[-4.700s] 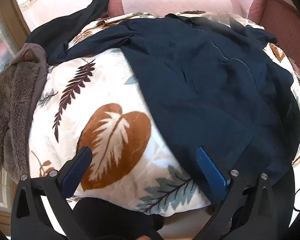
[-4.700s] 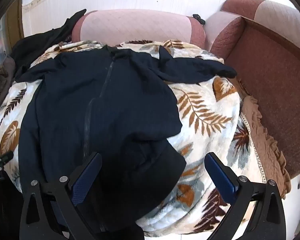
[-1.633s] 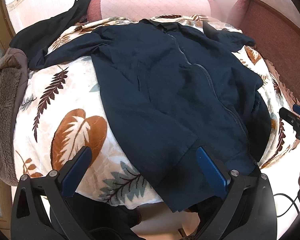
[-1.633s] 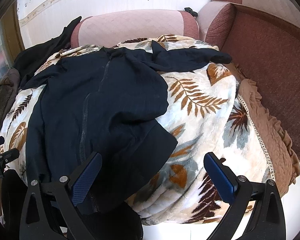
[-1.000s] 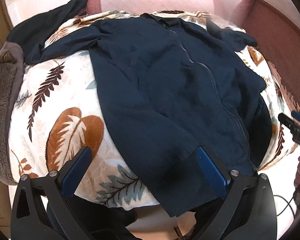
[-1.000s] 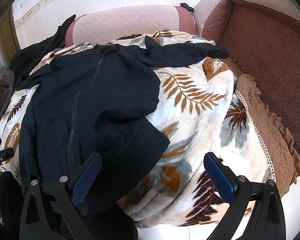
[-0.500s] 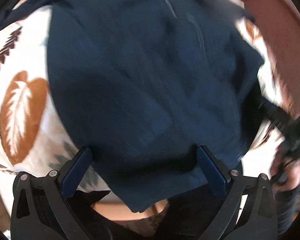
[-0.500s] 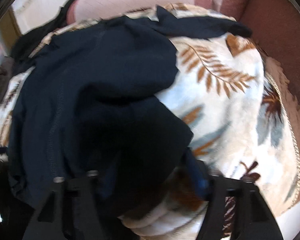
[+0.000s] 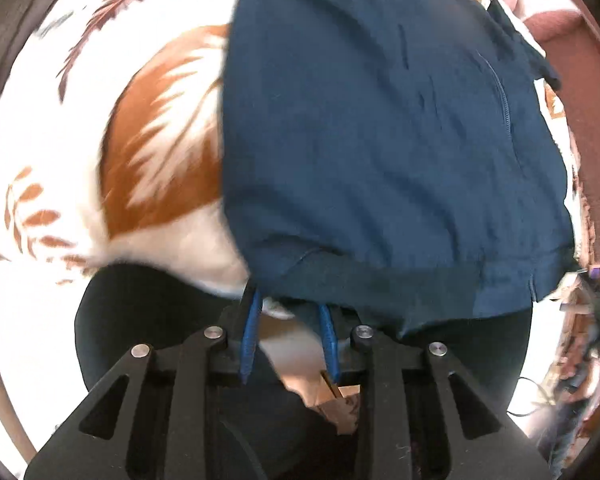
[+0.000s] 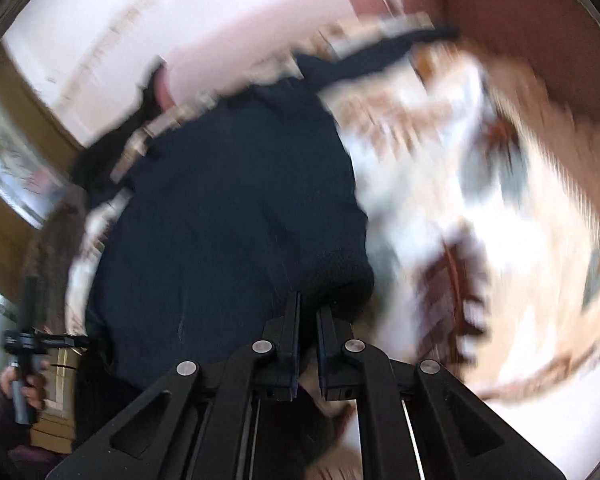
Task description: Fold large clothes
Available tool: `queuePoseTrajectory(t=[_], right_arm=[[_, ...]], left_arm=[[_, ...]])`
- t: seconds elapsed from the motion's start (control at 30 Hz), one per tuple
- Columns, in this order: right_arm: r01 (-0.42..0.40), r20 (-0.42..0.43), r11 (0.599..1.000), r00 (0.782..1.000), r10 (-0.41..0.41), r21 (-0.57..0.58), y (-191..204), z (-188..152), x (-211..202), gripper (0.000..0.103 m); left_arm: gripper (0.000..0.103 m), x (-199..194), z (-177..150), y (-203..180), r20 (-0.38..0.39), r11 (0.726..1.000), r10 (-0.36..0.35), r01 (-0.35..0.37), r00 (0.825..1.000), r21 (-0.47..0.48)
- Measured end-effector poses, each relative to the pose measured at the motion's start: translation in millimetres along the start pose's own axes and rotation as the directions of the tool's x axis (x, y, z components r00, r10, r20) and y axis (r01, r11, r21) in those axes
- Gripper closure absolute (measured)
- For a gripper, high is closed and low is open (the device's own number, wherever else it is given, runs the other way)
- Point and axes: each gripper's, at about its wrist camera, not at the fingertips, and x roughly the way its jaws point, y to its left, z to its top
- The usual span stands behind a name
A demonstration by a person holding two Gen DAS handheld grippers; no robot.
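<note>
A white plush blanket [image 9: 112, 152] printed with brown and rust leaves covers a sofa seat, and a brown fleecy garment [image 9: 8, 20] lies at its left edge. Past it on the right rises the reddish-brown sofa back [image 9: 592, 128], with a pink cushion [image 10: 260, 48] against a pale wall at the far end. Spread on the blanket lies the navy zip-up jacket [image 9: 380, 128], its dark ribbed hem [image 9: 380, 280] hanging over the near edge. The left hand-held gripper [image 9: 288, 312] points steeply down at the hem's left corner; its blue pads are narrowing around the cloth, a clear gap between them, the hem edge and a bit of blanket between them. The right hand-held gripper [image 10: 308, 312] is pressed almost together, pinching the bunched hem at the jacket's right corner. That view is badly smeared, but a hand [image 10: 20, 384] grasping a dark handle shows at its far left.
</note>
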Motion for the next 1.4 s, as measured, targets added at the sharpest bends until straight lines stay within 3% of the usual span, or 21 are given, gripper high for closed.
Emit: queuePoseTrajectory(t=[0.07,0.17,0.23,0.3,0.37,0.43,0.57,0.63,0.7,0.8,0.9,0.93,1.07,1.17,1.23,1.27,1.37,1.4], right_arm=[[0.005,-0.029,0.999,1.000,-0.004,0.041,-7.0,-2.4,5.6,0.097],[0.002,0.059,0.998,0.998,-0.005,0.058,-0.1,19.1,-14.6,0.091],[-0.001,0.141,1.000,0.990,-0.002,0.024,13.3,38.3,-26.5,0.086],[0.021,0.189,1.000,0.982,-0.019,-0.007,27.0,55.5,-28.2,0.069],[0.020,0.216,0.999,0.976,-0.014,-0.028,36.8,72.3,-16.7,0.069],[0.030,0.202,0.999,0.979,-0.022,-0.035,41.8,80.1,7.1,0.069],[0.138,0.033,0.988,0.990,-0.136,-0.074,33.2,82.3,70.0,0.077],[0.089,0.050,0.994,0.995,-0.085,-0.067,27.9,93.9,53.7,0.079],[0.042,0.106,0.999,0.994,-0.041,-0.014,16.8,119.6,33.3,0.076],[0.012,0.226,0.993,0.973,-0.039,0.121,-21.0,179.1,1.9,0.070],[0.028,0.289,0.965,0.951,-0.106,0.260,-65.1,241.6,-4.9,0.056],[0.032,0.297,0.954,0.947,-0.125,0.298,-79.7,258.6,-2.2,0.055],[0.009,0.306,0.881,0.936,-0.174,0.473,-138.5,321.2,31.5,0.048],[-0.105,0.332,0.800,0.936,-0.122,0.590,-173.0,349.3,65.6,0.048],[-0.195,0.384,0.757,0.920,-0.079,0.624,-187.6,365.8,83.7,0.047],[-0.222,0.399,0.742,0.914,-0.066,0.632,-191.9,373.4,96.7,0.041],[-0.233,0.401,0.729,0.914,-0.062,0.644,-193.7,391.0,124.8,0.038],[-0.227,0.396,0.743,0.917,-0.056,0.630,-192.2,396.3,129.0,0.044]], left_arm=[[0.078,-15.9,-5.4,10.5,0.033,0.998,-0.061,0.062,0.998,-0.008],[0.077,-51.9,2.0,9.2,0.152,0.996,-0.091,0.088,0.984,0.029],[0.056,-70.6,18.0,-1.4,0.239,0.995,-0.093,0.081,0.967,0.062],[0.046,-76.5,37.2,-15.1,0.310,0.995,-0.072,0.049,0.948,0.082],[0.046,-63.1,56.8,-30.1,0.331,0.995,-0.060,0.028,0.942,0.101],[0.046,-39.5,71.1,-37.9,0.318,0.995,-0.029,-0.001,0.948,0.095],[0.046,16.5,87.1,-52.9,0.229,0.993,0.059,-0.081,0.972,0.089],[0.046,12.6,84.8,-66.0,0.265,0.986,0.063,-0.101,0.962,0.130],[0.046,0.2,91.9,-75.6,0.280,0.983,0.009,-0.060,0.960,0.173],[0.044,-17.1,109.8,-84.6,0.336,0.980,-0.024,-0.044,0.941,0.195],[0.042,-23.9,137.5,-93.1,0.384,0.979,-0.044,-0.036,0.922,0.199],[0.042,-22.3,146.8,-93.3,0.388,0.981,-0.044,-0.034,0.920,0.193],[0.042,-12.6,187.8,-97.3,0.369,0.984,-0.042,-0.024,0.929,0.174],[0.042,0.1,206.9,-95.7,0.351,0.986,-0.053,-0.007,0.935,0.167],[0.042,7.8,218.3,-101.0,0.344,0.985,-0.064,0.004,0.937,0.172],[0.042,10.6,221.9,-100.0,0.343,0.985,-0.068,0.008,0.937,0.173],[0.042,19.7,241.5,-101.9,0.340,0.984,-0.079,0.019,0.937,0.178],[0.042,21.4,246.8,-102.5,0.340,0.984,-0.081,0.020,0.937,0.178]])
